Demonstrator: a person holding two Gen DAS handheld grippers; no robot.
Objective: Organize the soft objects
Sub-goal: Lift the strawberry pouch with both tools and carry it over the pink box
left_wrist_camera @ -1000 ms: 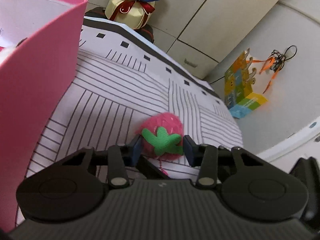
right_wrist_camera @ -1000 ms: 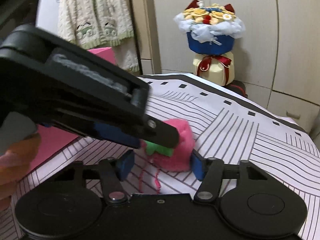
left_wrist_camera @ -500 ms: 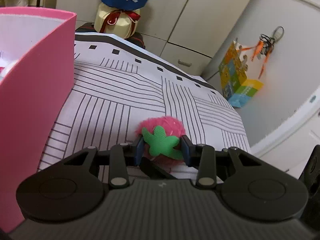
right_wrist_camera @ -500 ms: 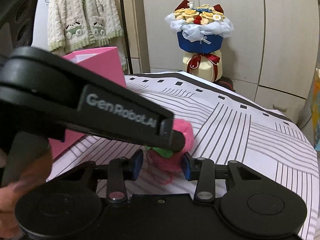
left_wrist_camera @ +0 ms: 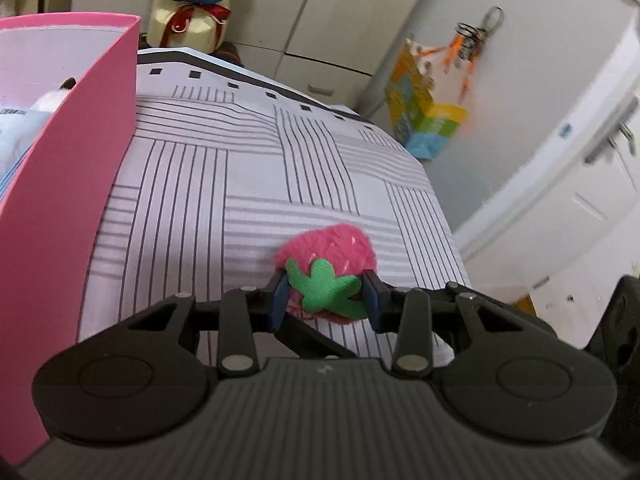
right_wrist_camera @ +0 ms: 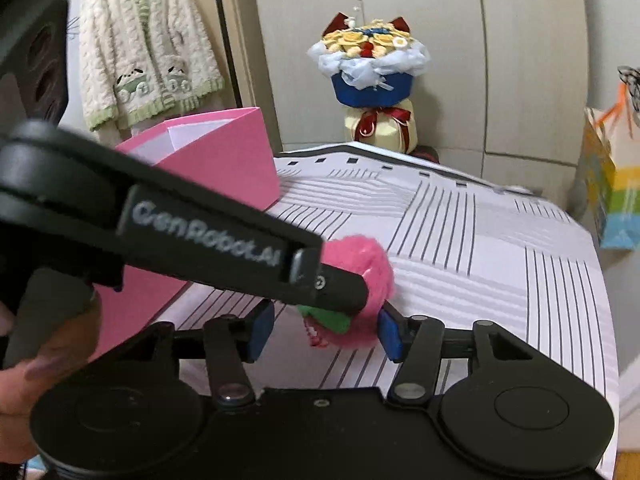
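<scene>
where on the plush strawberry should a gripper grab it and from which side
Grip the plush strawberry across its pink body just behind the green leaf cap, one pad on each flank, coming in from the cap end as the left gripper does. The rounded, soft body squeezes evenly there; the flat felt cap would fold.

Soft, even indoor light, no hard shadows or glare, and both fisheye views bow the cupboard doors (right_wrist_camera: 520,60) at the edges while motion blur smears the right side of the left view, door (left_wrist_camera: 580,152) and colourful bag (left_wrist_camera: 428,116) included
</scene>
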